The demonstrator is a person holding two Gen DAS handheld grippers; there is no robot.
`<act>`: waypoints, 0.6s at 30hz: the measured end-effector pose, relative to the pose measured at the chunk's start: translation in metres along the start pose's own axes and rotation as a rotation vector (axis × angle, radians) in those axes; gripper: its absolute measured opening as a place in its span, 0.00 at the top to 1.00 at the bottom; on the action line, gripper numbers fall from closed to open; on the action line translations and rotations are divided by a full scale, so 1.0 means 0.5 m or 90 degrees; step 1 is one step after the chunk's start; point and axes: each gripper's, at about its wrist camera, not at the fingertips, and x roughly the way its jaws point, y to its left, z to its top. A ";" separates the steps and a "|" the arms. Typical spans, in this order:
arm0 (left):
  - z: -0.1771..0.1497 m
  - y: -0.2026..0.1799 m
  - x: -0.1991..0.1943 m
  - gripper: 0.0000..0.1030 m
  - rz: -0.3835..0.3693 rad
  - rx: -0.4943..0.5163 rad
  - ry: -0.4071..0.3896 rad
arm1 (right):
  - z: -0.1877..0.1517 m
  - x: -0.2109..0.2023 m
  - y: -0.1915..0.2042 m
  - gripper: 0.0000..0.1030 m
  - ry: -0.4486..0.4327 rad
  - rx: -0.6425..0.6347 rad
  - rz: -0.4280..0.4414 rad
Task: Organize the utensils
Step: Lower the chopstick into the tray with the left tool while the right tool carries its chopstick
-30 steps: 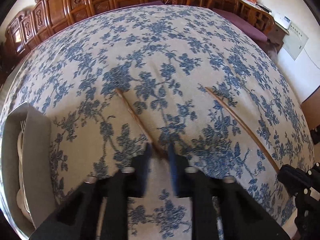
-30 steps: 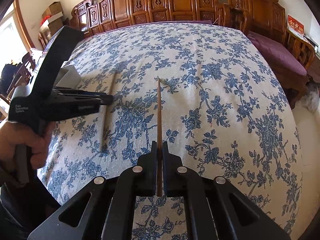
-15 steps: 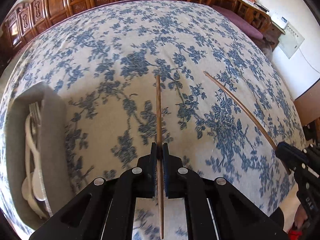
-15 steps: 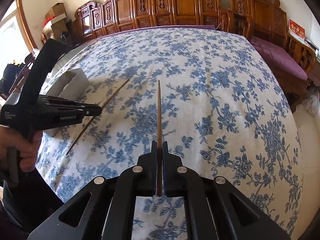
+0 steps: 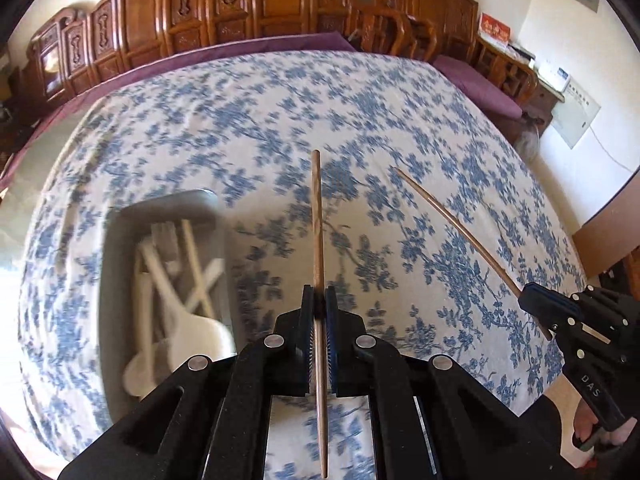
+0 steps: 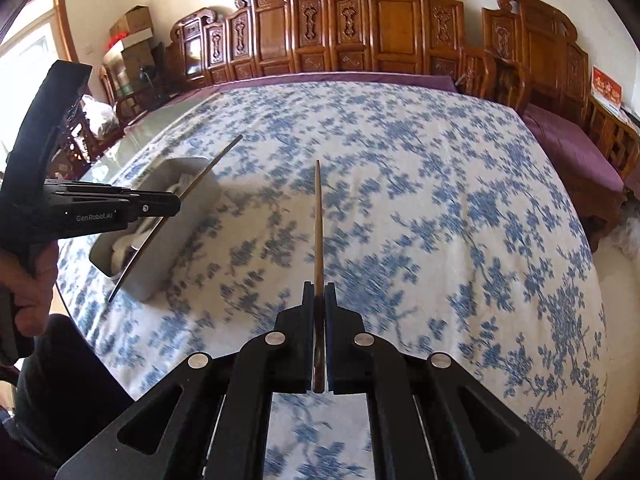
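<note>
- Left gripper: fingers clamped on one wooden chopstick, gripped partway along so the thin end pokes forward and the butt runs back between the fingers.
- Right gripper: fingers likewise pressed together on the second chopstick, held near its thick end, tip pointing to the far side.
- Changed since a second ago: left chopstick then flat on the blue-flowered cloth with the fingers just closing around it; now lifted clear and carried in the air.
- Also changed: grey tray, then only a sliver at the left edge of the left wrist view, now much fuller in frame; motion blur on tray and cloth, so left hand swinging toward it.
- From the right wrist view, left chopstick now crossing above the tray's near-right wall, slanted, not yet inside.
- Tray contents: white spoons and forks, loosely crossed; blurred, count not certain.
- Right chopstick well apart from the tray, out over the middle of the table; raised higher than half a second ago.
- Meaning for the task: both chopsticks off the table and in hand, pickup step done; drop-off into the tray judged the step in hand, left first.
- Risk, as a judgement: long stick held off-centre could pivot on release and catch the tray rim rather than lie among the cutlery.
</note>
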 end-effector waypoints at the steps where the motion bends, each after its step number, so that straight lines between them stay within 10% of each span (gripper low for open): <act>1: 0.000 0.008 -0.005 0.96 0.001 -0.003 -0.003 | 0.006 0.000 0.012 0.94 -0.002 -0.005 0.004; 18: -0.019 0.196 -0.017 0.96 0.020 -0.033 0.000 | 0.069 0.009 0.155 0.94 -0.022 -0.037 0.040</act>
